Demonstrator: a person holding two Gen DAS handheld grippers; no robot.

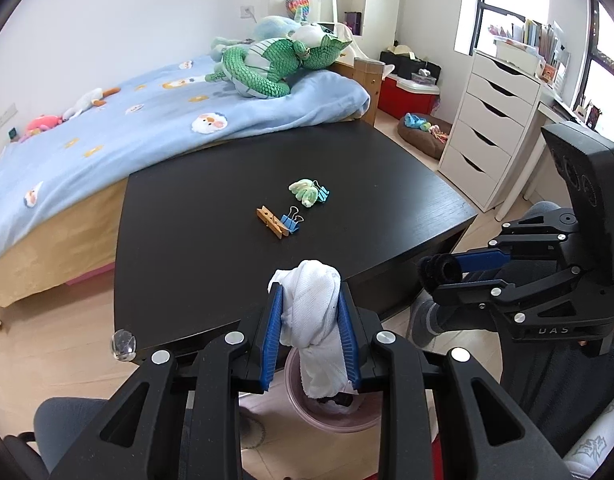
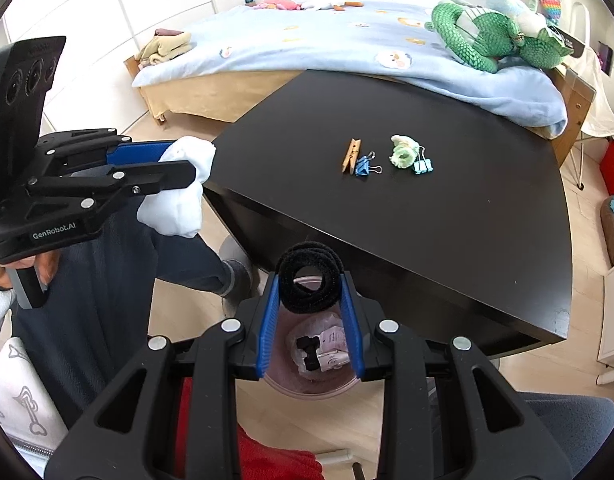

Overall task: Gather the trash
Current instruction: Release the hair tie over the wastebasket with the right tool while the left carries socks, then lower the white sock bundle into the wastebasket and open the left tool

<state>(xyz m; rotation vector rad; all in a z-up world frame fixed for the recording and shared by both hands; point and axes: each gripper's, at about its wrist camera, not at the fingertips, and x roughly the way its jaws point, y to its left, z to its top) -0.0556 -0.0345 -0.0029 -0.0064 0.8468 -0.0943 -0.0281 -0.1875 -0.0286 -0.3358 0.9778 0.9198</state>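
Left hand-held gripper [image 1: 310, 320]: jaws narrowed, clamped on crumpled white tissue wad [image 1: 313, 320]; wad tail hangs below pads.
Right hand-held gripper [image 2: 310, 292]: jaws narrowed, pinching black fuzzy coil [image 2: 310, 284] at fingertips.
Pink trash bin [image 2: 307, 388]: on floor directly below both, already holding scraps.
Risk: coil held only at tips, may slip or roll past bin rim.
Risk: tissue may snag on ribbed pad at release.
Green paper wad [image 2: 403, 151]: ahead on tabletop [image 2: 427, 220], among binder clips, uncollected.
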